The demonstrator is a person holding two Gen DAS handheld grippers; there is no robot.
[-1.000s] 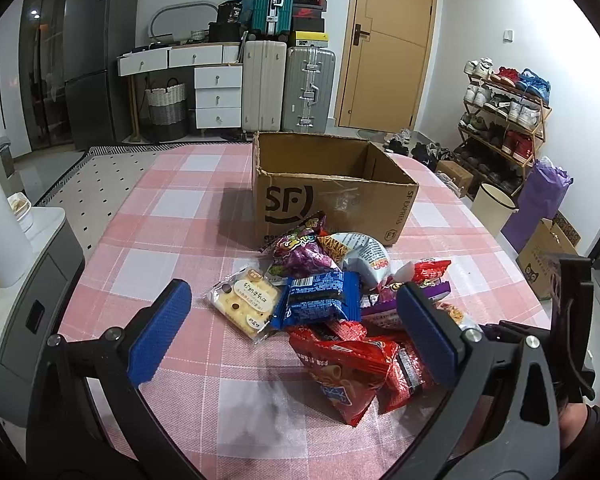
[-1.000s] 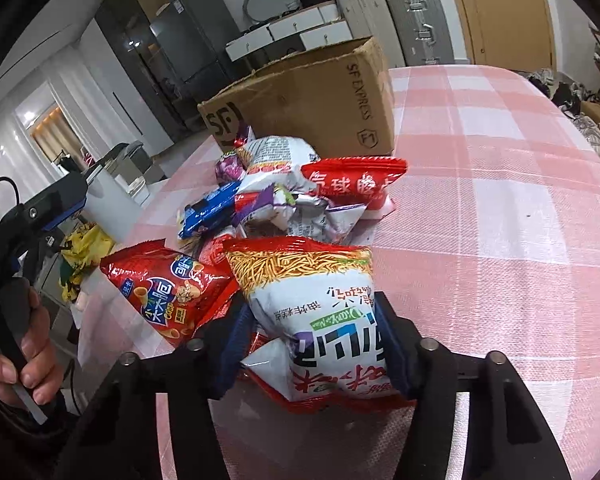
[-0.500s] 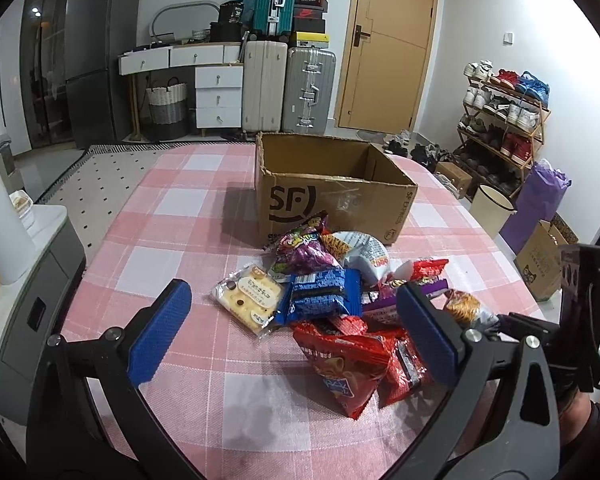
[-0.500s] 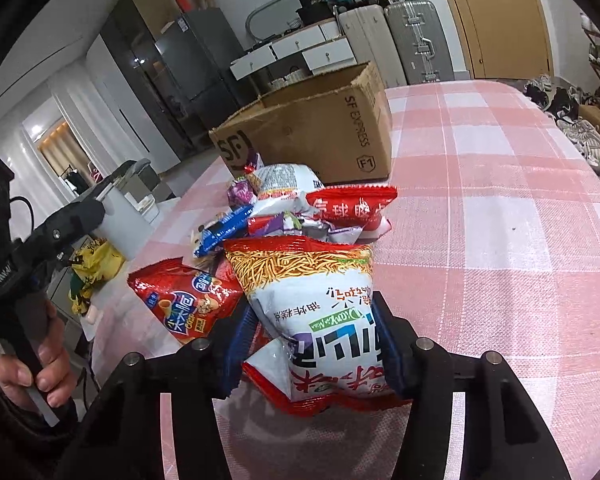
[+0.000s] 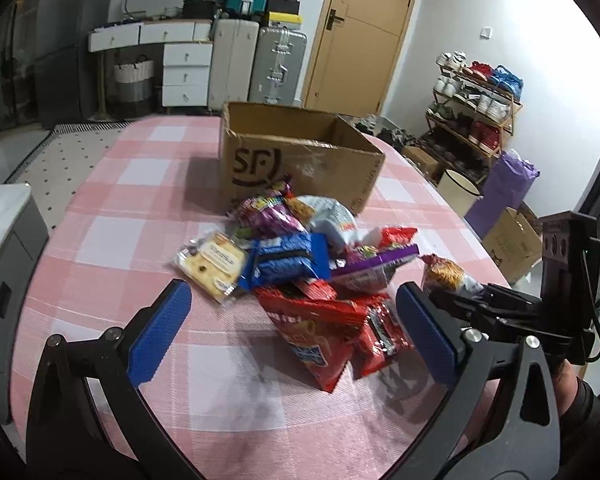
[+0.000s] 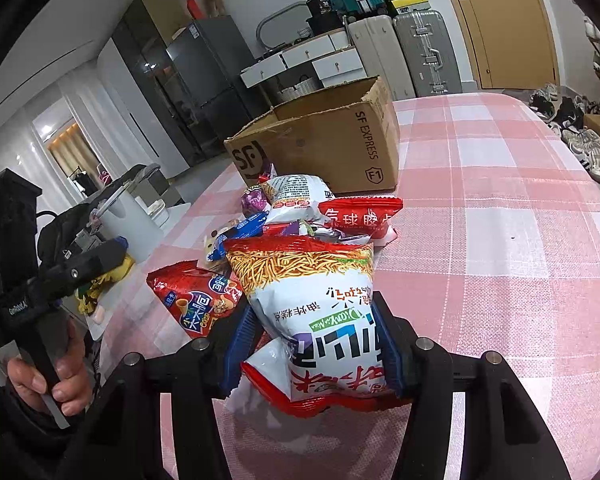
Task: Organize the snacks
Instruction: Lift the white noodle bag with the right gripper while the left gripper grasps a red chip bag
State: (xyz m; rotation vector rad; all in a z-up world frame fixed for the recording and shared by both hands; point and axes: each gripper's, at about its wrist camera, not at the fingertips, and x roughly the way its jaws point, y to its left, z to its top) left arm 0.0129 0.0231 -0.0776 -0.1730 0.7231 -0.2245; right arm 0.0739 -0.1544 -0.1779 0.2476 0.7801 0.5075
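left gripper [image 5: 290, 328] spread wide, blue pads clear of everything, hovering over the near edge of the snack pile [image 5: 300, 264] on the pink check table [image 5: 120, 208]. pile sits mid-table, just near of the open sf box [image 5: 300, 160]. left to right in the pile: yellow cake pack [image 5: 214, 262], blue pack [image 5: 288, 260], red bag [image 5: 312, 332] nearest, purple pack [image 5: 374, 270]. right gripper [image 6: 312, 342] pinches a white-and-red noodle bag [image 6: 312, 300] at its lower half, pads pressing both sides, bag upright and off the table, at the right near side of the pile. person's hand [image 6: 48, 380] grips the left handle.
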